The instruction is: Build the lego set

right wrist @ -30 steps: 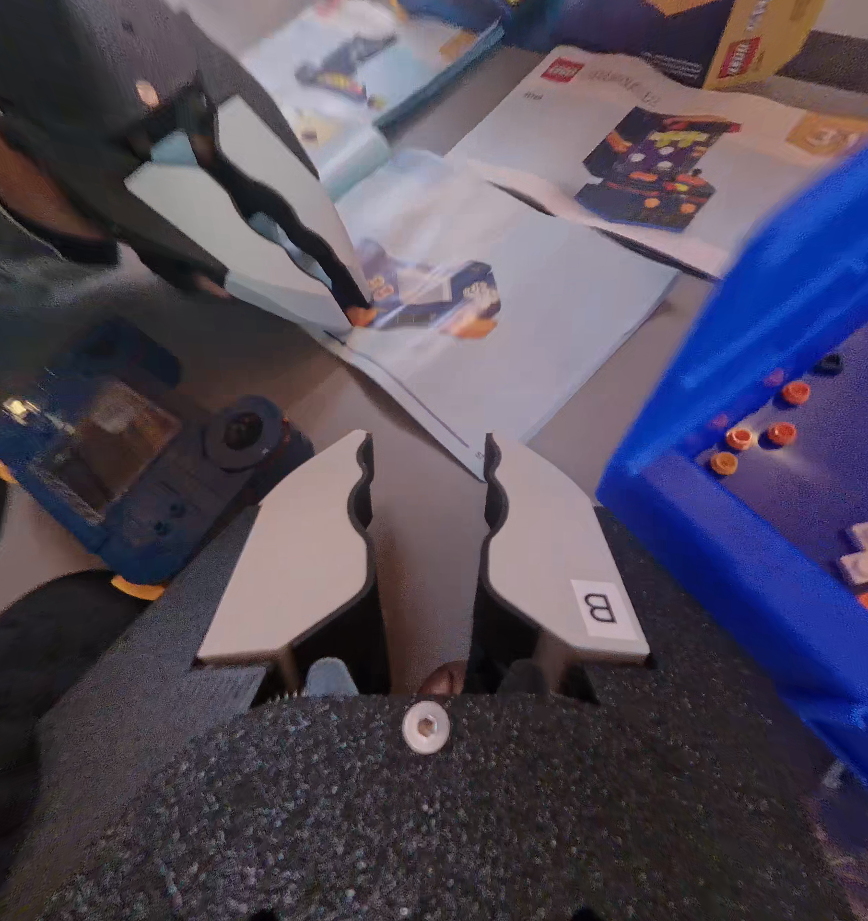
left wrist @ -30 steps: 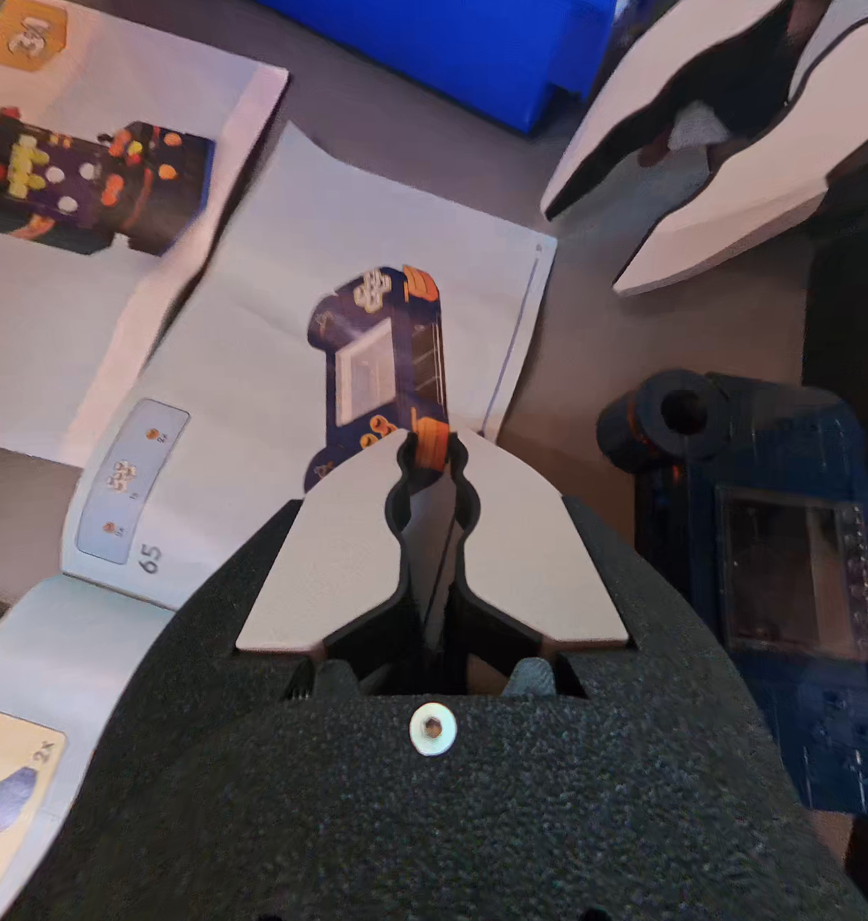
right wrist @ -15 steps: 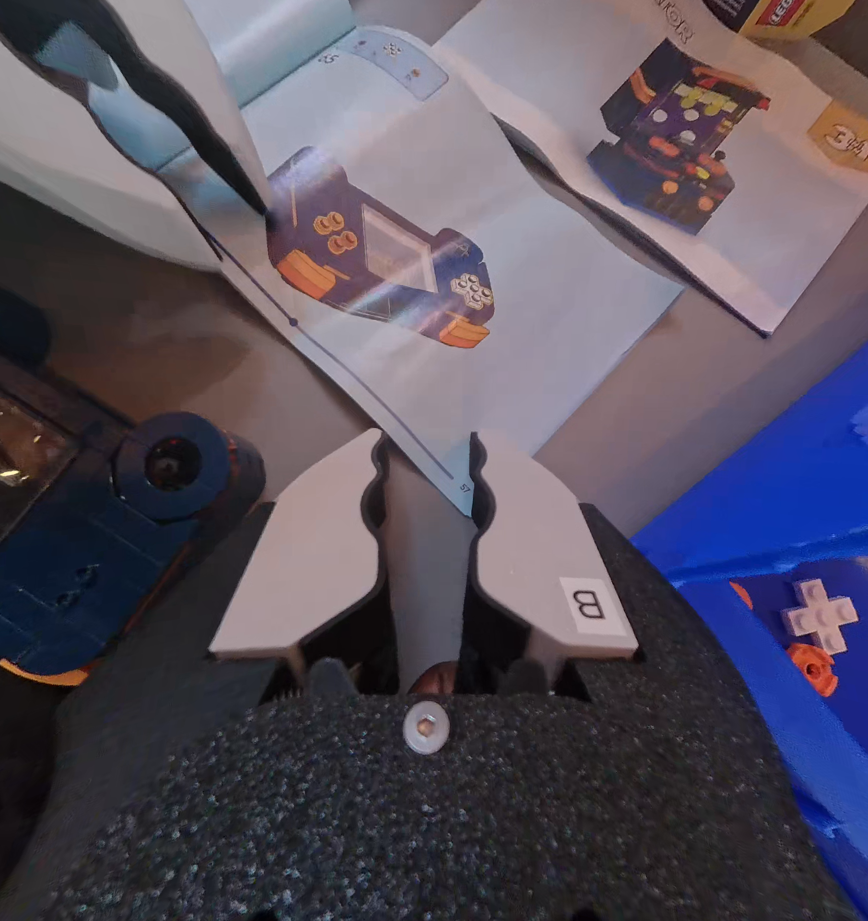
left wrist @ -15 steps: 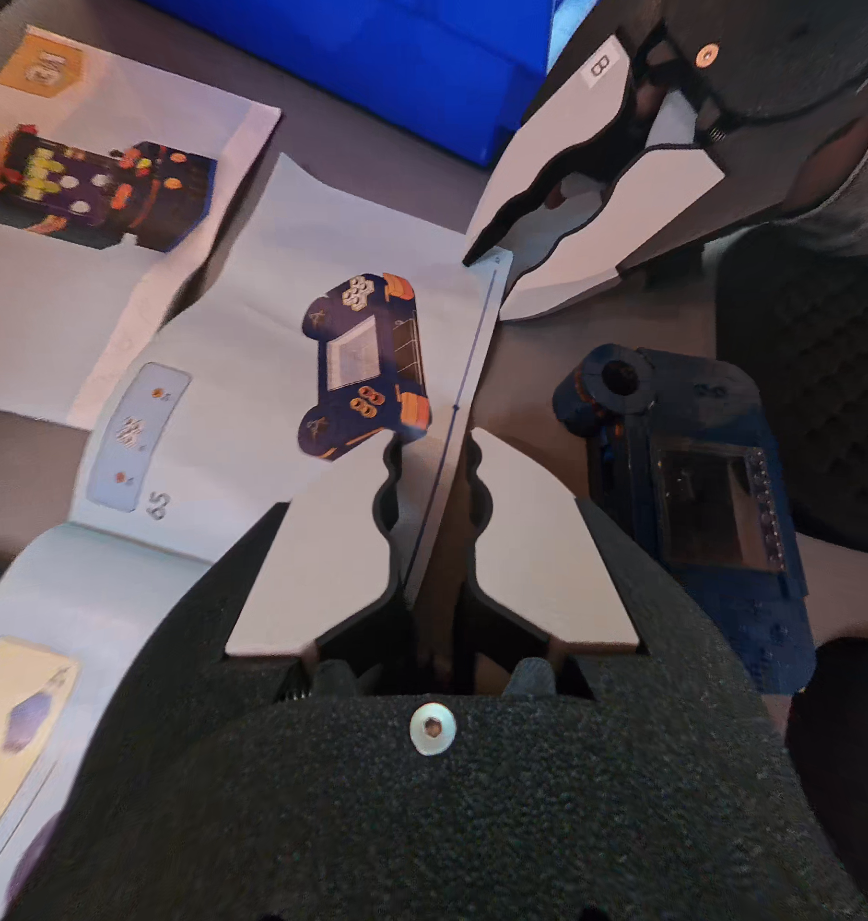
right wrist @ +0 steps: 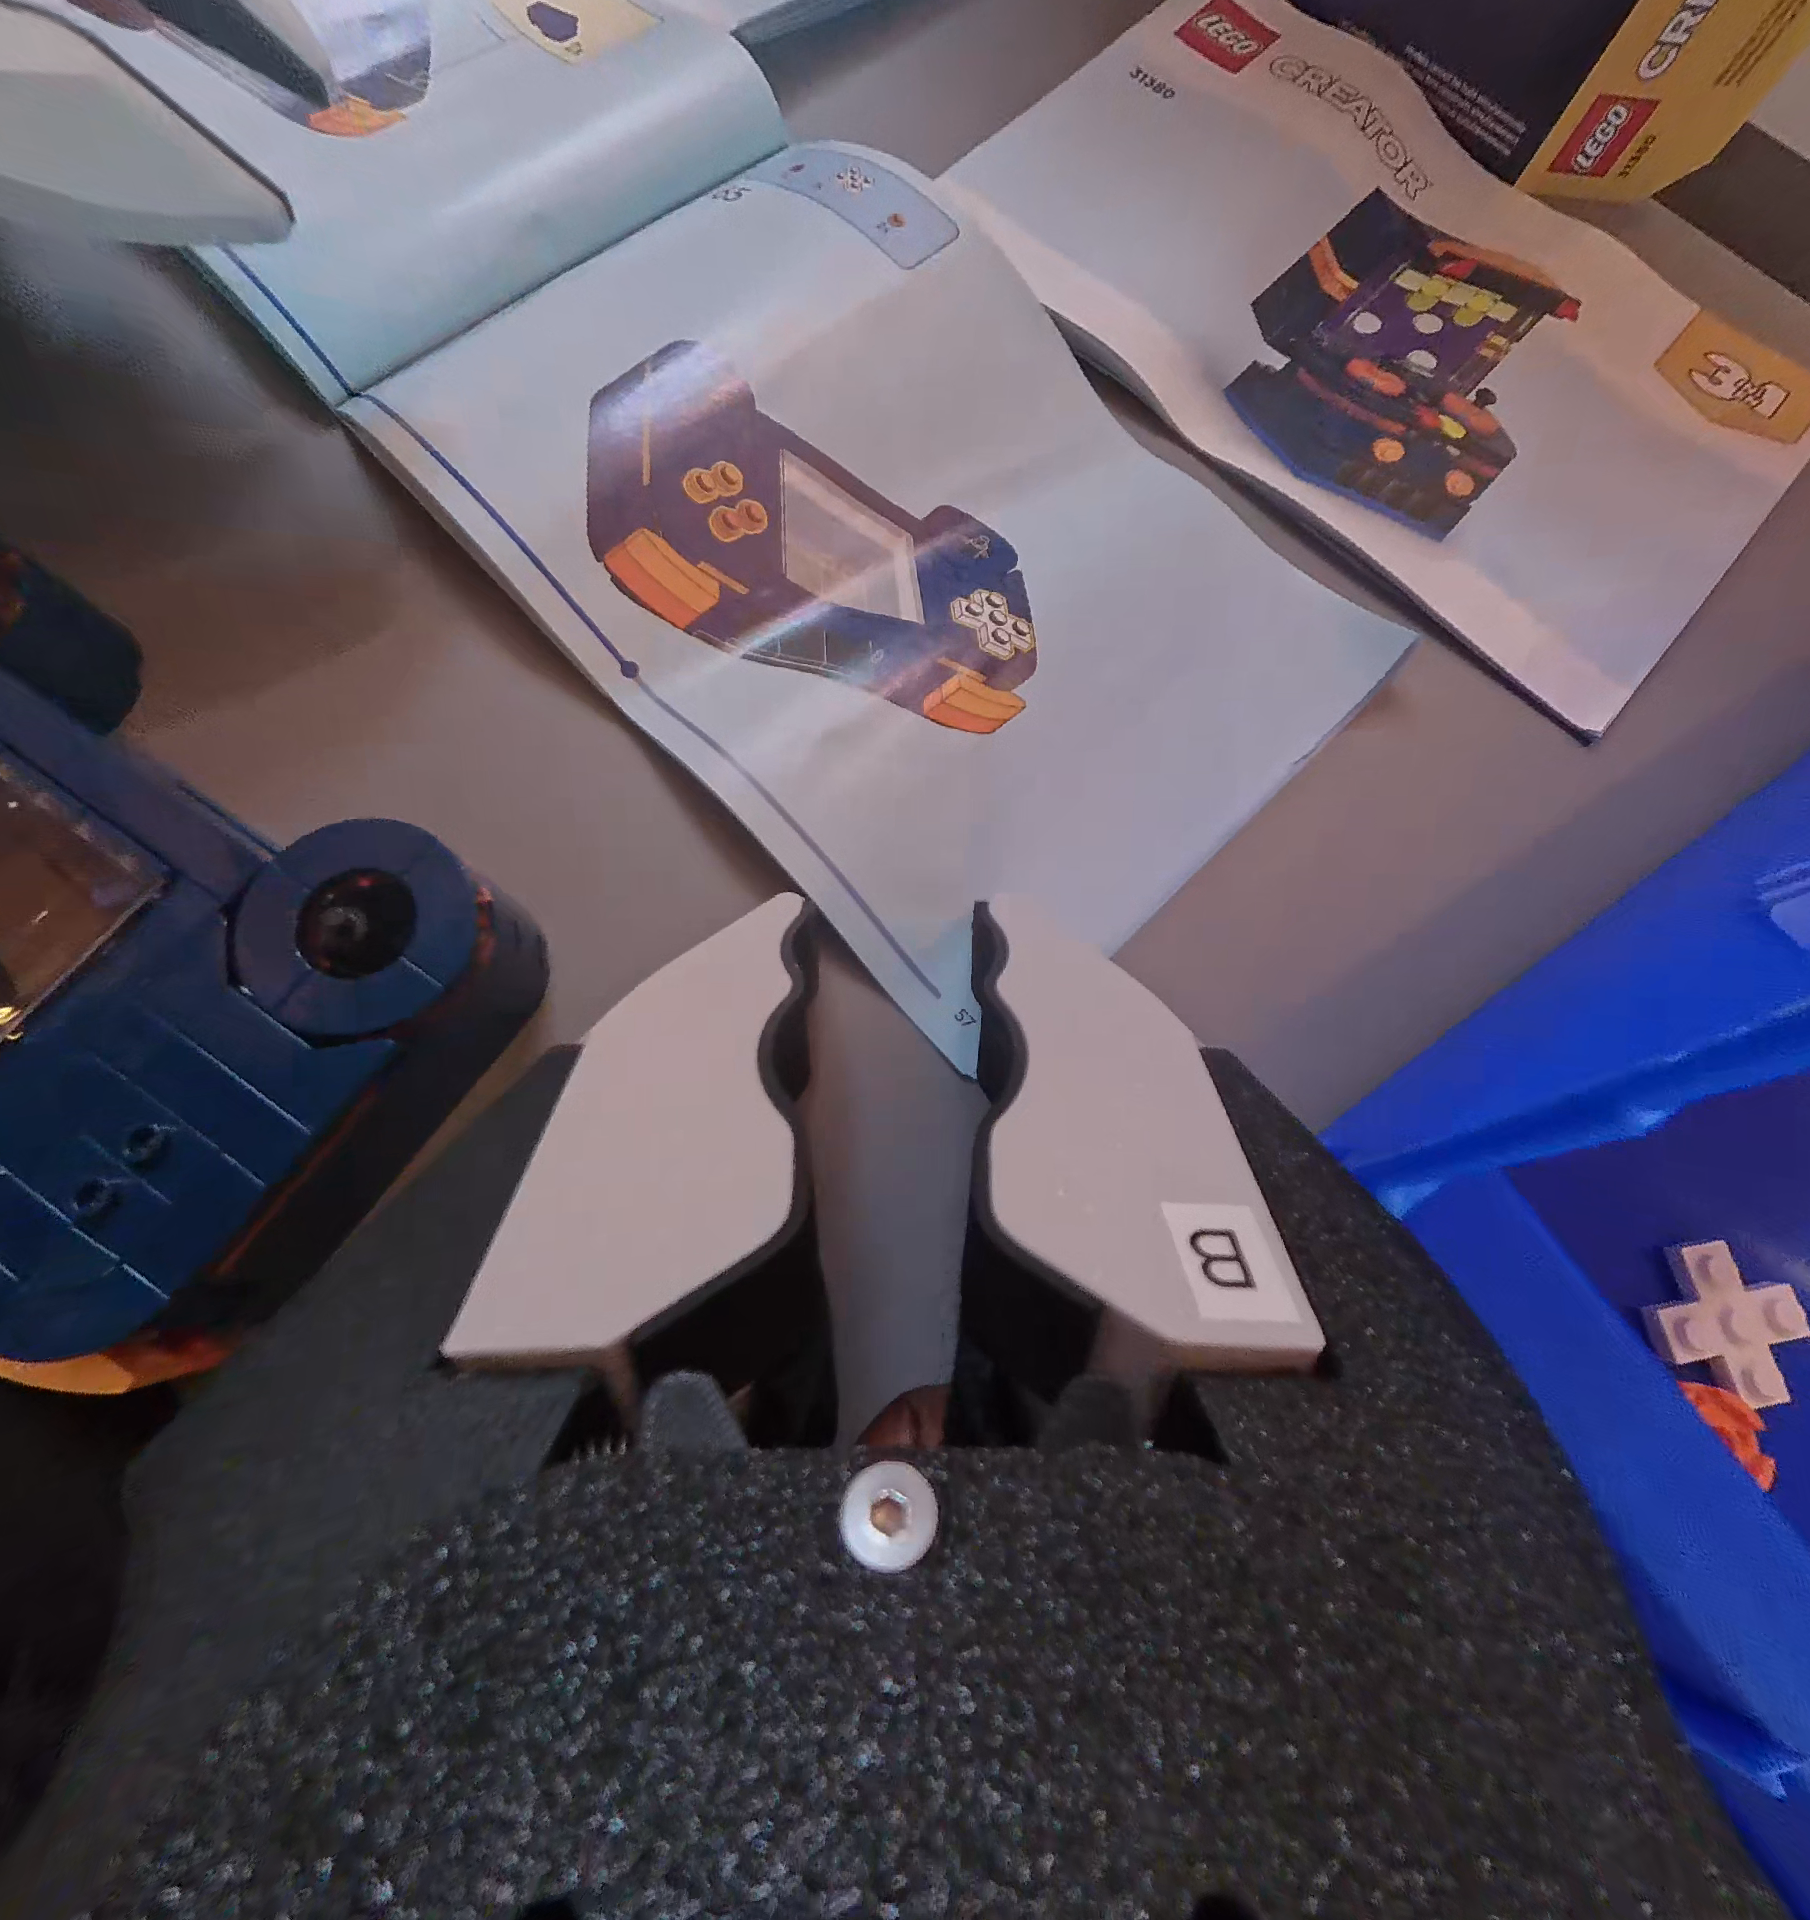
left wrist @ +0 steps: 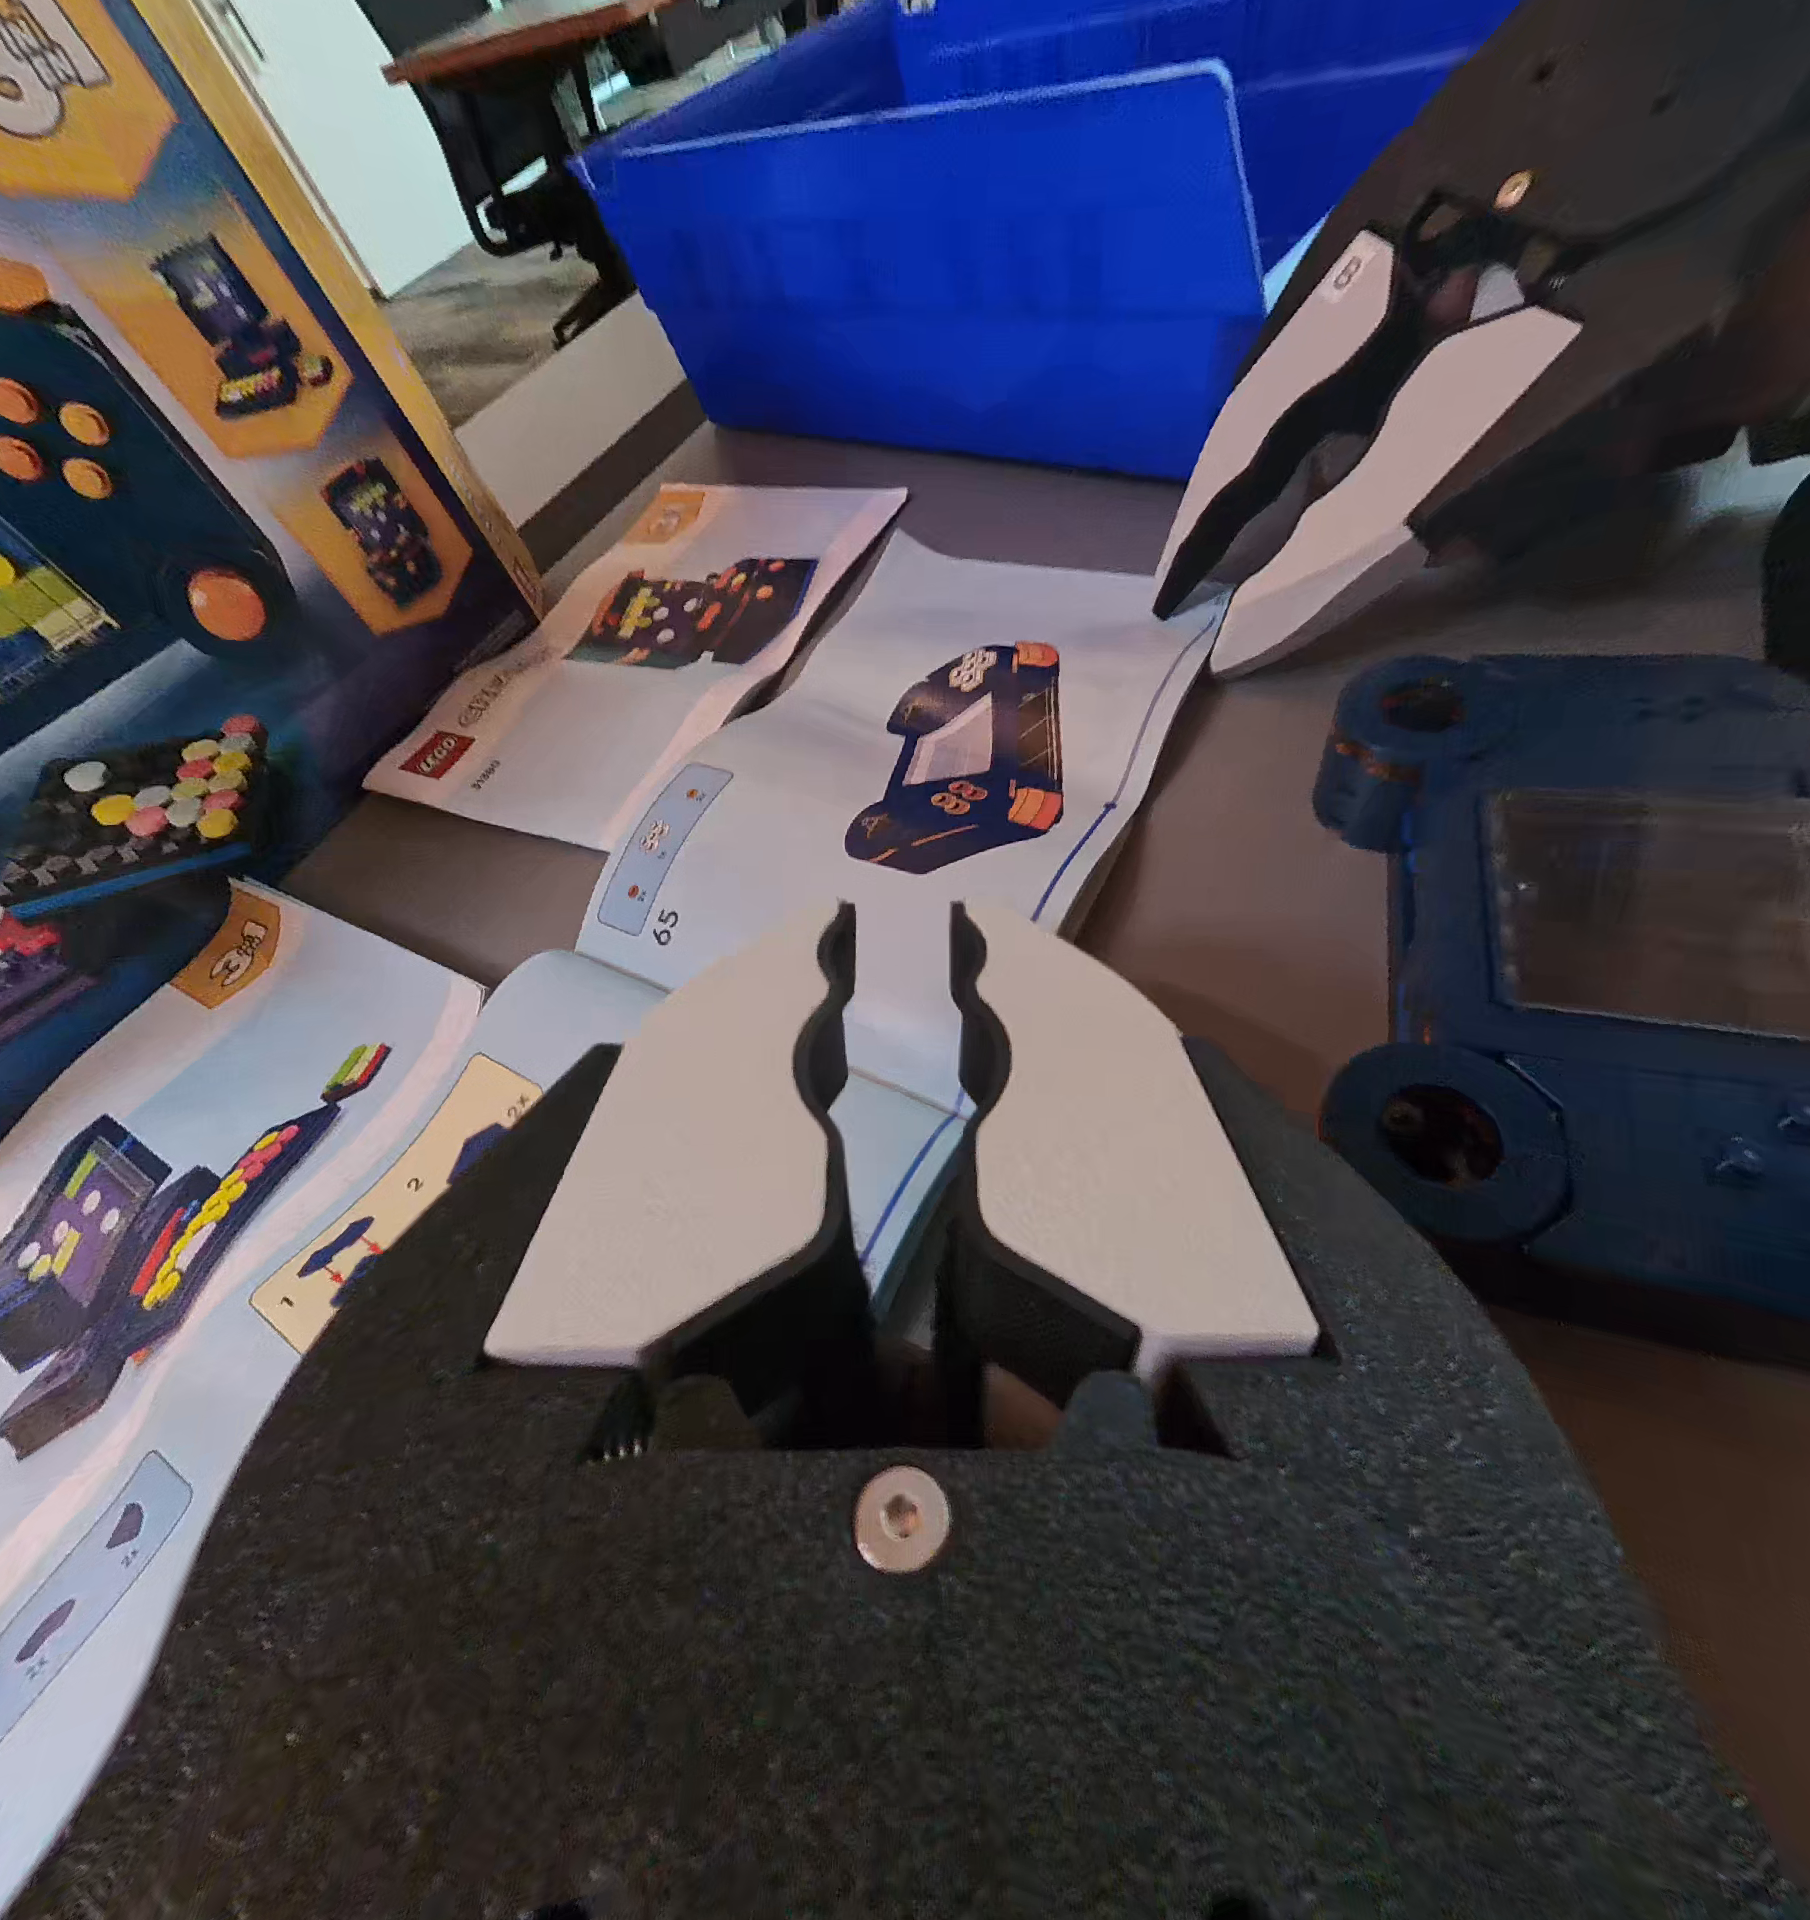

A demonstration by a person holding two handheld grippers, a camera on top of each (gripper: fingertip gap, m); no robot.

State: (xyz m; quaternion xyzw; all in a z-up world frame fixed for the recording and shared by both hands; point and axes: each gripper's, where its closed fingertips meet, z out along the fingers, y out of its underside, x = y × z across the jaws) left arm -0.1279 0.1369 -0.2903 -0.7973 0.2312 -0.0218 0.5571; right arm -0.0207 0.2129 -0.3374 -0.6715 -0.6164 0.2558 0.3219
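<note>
Beside the open pale-blue instruction booklet [right wrist: 880, 436] your half-built dark-blue handheld console model [left wrist: 1628, 997] waits; both grippers, left [left wrist: 901, 925] and right [right wrist: 890, 914], gape empty. Checking the page; next, fetch the white cross plate [right wrist: 1722, 1325].

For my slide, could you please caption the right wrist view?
Open right gripper straddling the open instruction booklet's page corner, dark-blue lego console alongside.

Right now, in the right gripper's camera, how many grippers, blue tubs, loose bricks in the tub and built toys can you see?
Black two-finger grippers: 2, the right gripper and the left gripper
Blue plastic tub: 1
Loose bricks in it: 2, a white cross-shaped plate and an orange piece
Built dark blue handheld console model: 1
Total: 6
</note>
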